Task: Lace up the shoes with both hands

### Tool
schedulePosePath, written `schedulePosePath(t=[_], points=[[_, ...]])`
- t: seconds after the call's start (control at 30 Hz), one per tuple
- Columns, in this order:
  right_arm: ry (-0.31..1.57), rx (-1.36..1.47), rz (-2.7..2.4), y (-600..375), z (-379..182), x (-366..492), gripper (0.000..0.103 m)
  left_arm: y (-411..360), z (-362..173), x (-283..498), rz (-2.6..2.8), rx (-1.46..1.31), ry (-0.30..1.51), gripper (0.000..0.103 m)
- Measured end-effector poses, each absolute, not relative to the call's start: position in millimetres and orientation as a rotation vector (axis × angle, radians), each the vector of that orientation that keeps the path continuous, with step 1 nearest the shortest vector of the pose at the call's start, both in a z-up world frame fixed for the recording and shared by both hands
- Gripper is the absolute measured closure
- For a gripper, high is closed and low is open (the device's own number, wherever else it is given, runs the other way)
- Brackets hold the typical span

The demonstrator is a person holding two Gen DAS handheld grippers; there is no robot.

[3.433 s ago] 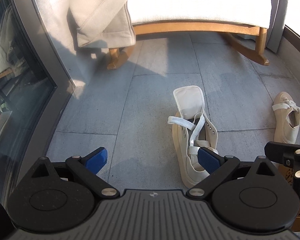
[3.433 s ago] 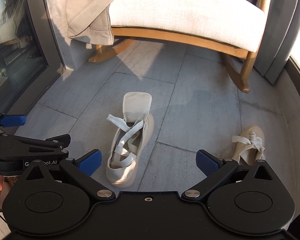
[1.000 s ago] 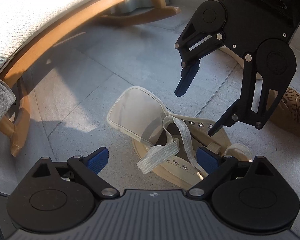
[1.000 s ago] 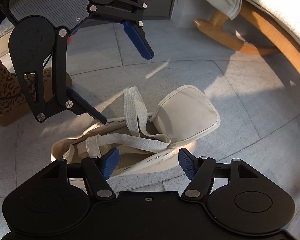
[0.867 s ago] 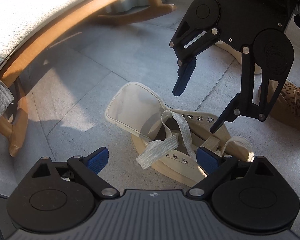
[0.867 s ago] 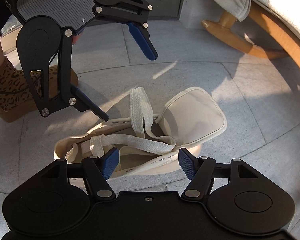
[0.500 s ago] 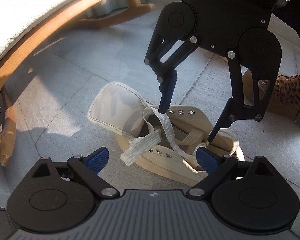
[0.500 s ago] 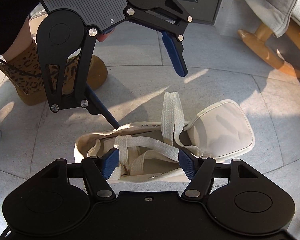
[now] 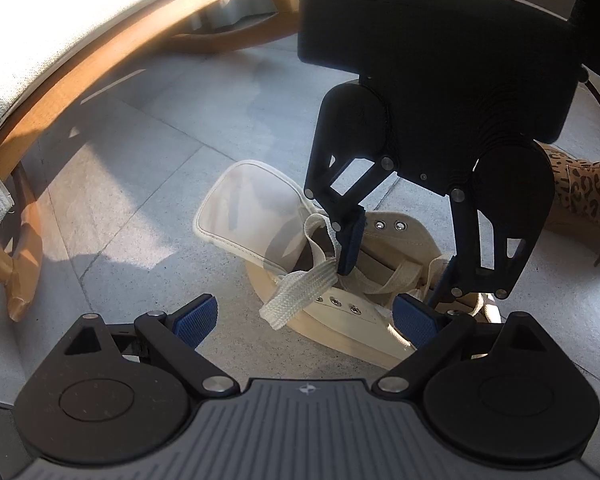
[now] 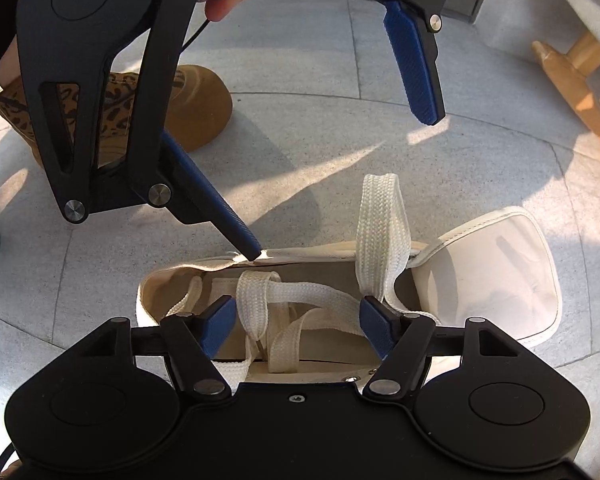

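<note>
A cream high-top shoe [image 9: 340, 322] lies on the grey floor tiles with its tongue [image 9: 252, 208] folded out. A wide white lace [image 9: 296, 292] is threaded loosely across it, and one end loops up [image 10: 380, 216]. My right gripper [image 10: 298, 326] points down into the shoe's opening. Its jaws are closing with the crossed lace strands [image 10: 300, 300] between them, and the pads are not pressing on the lace. From the left wrist view, the right gripper [image 9: 396, 264] has one finger against the lace. My left gripper [image 9: 304, 320] stands open over the shoe's side, and one fingertip [image 10: 254, 254] touches the collar rim.
A person's foot in a leopard-print boot [image 10: 196, 108] stands just behind the shoe. The wooden runner [image 9: 100, 60] and pale cushion of a rocking chair lie beyond the tongue. Its leg [image 10: 572, 68] shows at the right edge. Bare floor tiles [image 9: 140, 168] surround the shoe.
My right gripper has come down over the shoe's opening and rolled, and its jaws have narrowed around the lace strands. The left gripper has stayed where it was, still open.
</note>
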State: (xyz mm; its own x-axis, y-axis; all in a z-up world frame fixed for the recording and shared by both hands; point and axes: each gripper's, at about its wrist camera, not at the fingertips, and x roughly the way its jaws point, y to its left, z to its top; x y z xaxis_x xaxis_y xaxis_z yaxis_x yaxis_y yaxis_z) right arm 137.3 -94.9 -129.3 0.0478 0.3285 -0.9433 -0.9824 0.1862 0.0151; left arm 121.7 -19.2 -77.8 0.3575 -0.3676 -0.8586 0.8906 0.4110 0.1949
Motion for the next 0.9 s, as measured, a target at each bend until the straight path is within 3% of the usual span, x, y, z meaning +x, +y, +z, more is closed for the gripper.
schedulePosePath(t=[0.03,0.07,0.17,0.9], points=[[1.047,-0.844,1.188,-93.1,-133.1,137.7,0.074,-19.0,-77.9,121.8,-0.916,0.755,0.831,0.008],[1.054,-0.856,1.179,-91.9,-136.4,137.8,0.082,-18.8,-78.0,122.0,-0.913,0.758,0.829,0.008],[1.062,-0.826,1.181,-95.4,-139.9,137.9,0.098,-18.1,-78.0,122.7,-0.906,0.765,0.824,0.008],[1.077,-0.399,1.666,-135.1,-40.8,63.4,0.101,-15.1,-76.1,128.3,-0.880,0.742,0.855,0.007]])
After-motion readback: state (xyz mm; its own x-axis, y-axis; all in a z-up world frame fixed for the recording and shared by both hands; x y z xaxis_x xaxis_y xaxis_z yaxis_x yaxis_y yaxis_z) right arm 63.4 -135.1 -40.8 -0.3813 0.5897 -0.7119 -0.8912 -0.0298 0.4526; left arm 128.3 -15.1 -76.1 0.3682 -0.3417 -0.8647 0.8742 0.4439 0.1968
